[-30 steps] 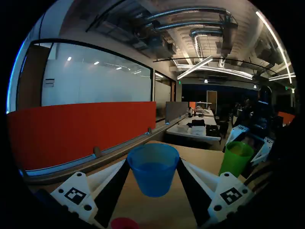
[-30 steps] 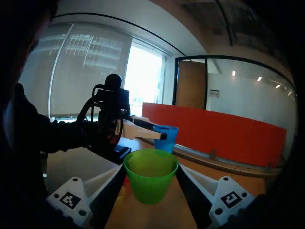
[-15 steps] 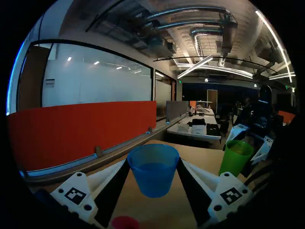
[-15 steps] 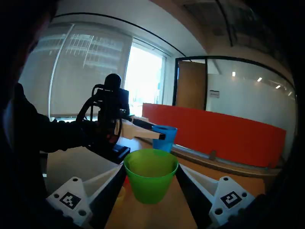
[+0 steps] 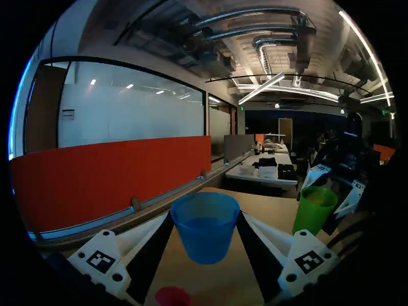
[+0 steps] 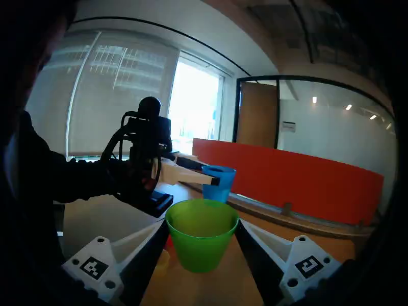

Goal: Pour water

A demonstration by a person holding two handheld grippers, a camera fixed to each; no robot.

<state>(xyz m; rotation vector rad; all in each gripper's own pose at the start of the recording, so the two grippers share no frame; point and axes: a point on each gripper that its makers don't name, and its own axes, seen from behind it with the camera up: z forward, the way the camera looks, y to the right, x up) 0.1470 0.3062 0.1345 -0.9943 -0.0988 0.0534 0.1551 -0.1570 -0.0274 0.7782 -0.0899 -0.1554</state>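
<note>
Two upright cups, water in the blue one

The left gripper [image 5: 205, 223] pinches the blue cup [image 5: 205, 234] between both fingers, upright and part-filled with water. The right gripper [image 6: 202, 227] pinches the green cup [image 6: 202, 242] the same way, and it looks empty. From the left gripper, the green cup lies ahead and to the right, apart from the blue one. Pouring likely means closing that gap, then tipping the blue cup rightward.
</note>
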